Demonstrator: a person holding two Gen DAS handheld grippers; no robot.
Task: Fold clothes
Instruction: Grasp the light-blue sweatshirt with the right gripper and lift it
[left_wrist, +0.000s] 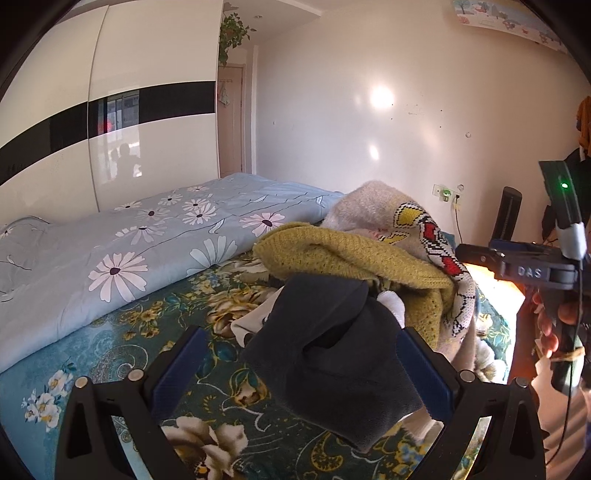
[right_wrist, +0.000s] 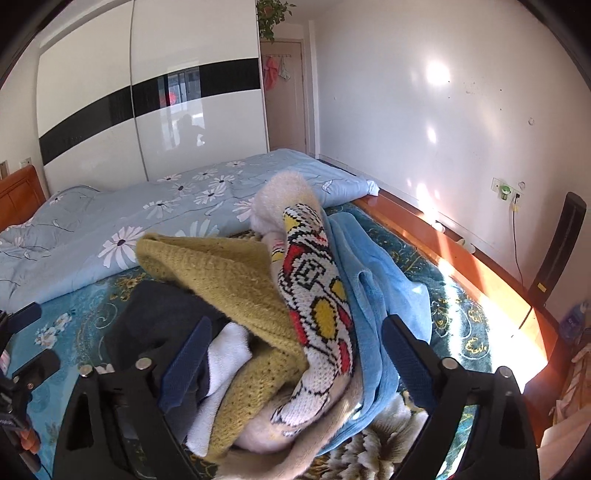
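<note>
Clothes (left_wrist: 354, 258) lay heaped on the floral bedsheet (left_wrist: 122, 343), right of the daisy quilt (left_wrist: 110, 240); the left gripper (left_wrist: 303, 373) gaped around a dark garment (left_wrist: 332, 362). Right of that quilt (right_wrist: 147, 206), the right gripper (right_wrist: 295, 358) straddled the heap (right_wrist: 258, 295), jaws wide.

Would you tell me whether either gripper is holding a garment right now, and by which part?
Neither: the left gripper stands open around the dark garment, and the right gripper stands open over the pile.
</note>
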